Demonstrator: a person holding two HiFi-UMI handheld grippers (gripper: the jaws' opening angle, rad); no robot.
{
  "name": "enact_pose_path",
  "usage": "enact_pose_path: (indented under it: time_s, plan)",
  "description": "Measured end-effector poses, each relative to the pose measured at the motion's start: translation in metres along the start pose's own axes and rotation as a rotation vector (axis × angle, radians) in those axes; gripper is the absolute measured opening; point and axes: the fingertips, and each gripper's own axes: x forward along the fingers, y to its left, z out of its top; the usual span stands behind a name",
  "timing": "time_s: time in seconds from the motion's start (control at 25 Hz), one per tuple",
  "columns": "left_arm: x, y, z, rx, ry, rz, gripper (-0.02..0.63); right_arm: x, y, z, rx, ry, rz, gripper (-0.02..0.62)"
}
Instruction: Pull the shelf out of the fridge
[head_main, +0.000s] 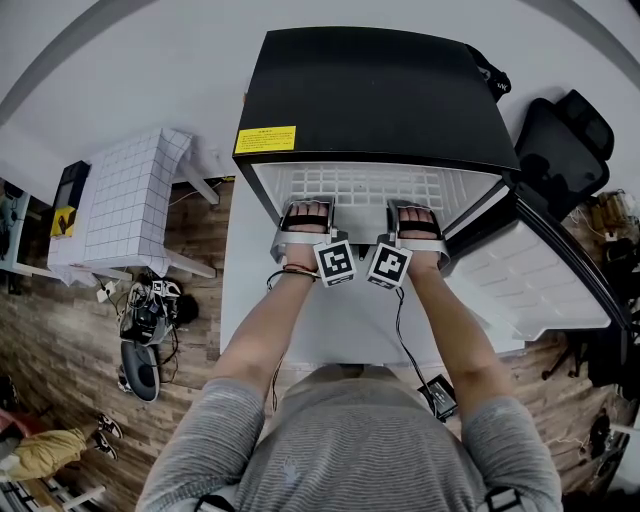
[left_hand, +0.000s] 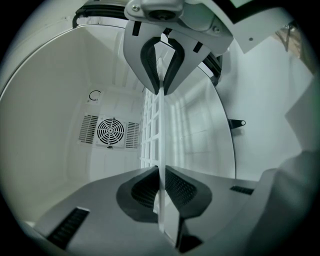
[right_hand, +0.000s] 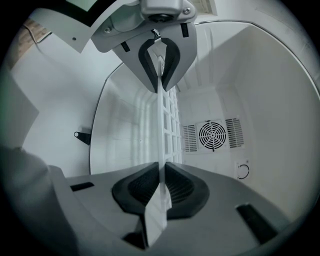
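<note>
- Head view: a black-topped fridge (head_main: 370, 90) stands ahead of the person with its door (head_main: 530, 270) swung open to the right.
- A white grid shelf (head_main: 360, 188) lies level in the fridge's open mouth, just under the black top, with its near edge toward the person.
- Left gripper (head_main: 306, 207) and right gripper (head_main: 413, 207) reach in side by side and meet that near edge, the left one left of centre and the right one right of centre.
- Left gripper view: the dark ribbed pads of the left gripper (left_hand: 161, 175) are pressed together on the thin edge of the shelf (left_hand: 152, 130), which runs away toward the far wall and its round fan vent (left_hand: 110, 131).
- Right gripper view: the right gripper (right_hand: 161, 172) is clamped the same way on the shelf (right_hand: 167, 125), with the fan vent (right_hand: 213, 135) on the far wall to its right.
- A white tiled table (head_main: 125, 195) stands to the fridge's left, and a black chair (head_main: 560, 140) to its right.
</note>
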Motion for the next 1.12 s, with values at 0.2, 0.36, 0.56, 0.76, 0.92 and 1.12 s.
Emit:
enact_pose_path:
  time_s: [0.2,0.36,0.56,0.76,0.92,1.12]
  plan:
    - [-0.003,-0.002,0.004,-0.022,-0.031,-0.004,0.037,-0.002,0.004,-0.001,0.002,0.001,0.022,0.043]
    - [-0.007,-0.005,0.002,0.006,-0.023,-0.004,0.037,-0.006,0.006,-0.001,0.006,0.001,0.023,0.043]
    - [-0.008,-0.008,0.001,0.015,-0.013,-0.011,0.037,-0.008,0.008,-0.001,0.014,0.010,0.029,0.043]
    - [-0.010,-0.009,0.000,0.019,-0.016,-0.011,0.037,-0.010,0.009,-0.001,0.015,0.009,0.031,0.043]
    - [-0.012,-0.010,0.001,0.019,-0.015,-0.014,0.037,-0.015,0.008,0.001,0.037,0.001,0.036,0.042]
    - [-0.012,-0.010,0.001,0.018,-0.012,-0.018,0.037,-0.013,0.010,-0.001,0.016,0.014,0.030,0.040]
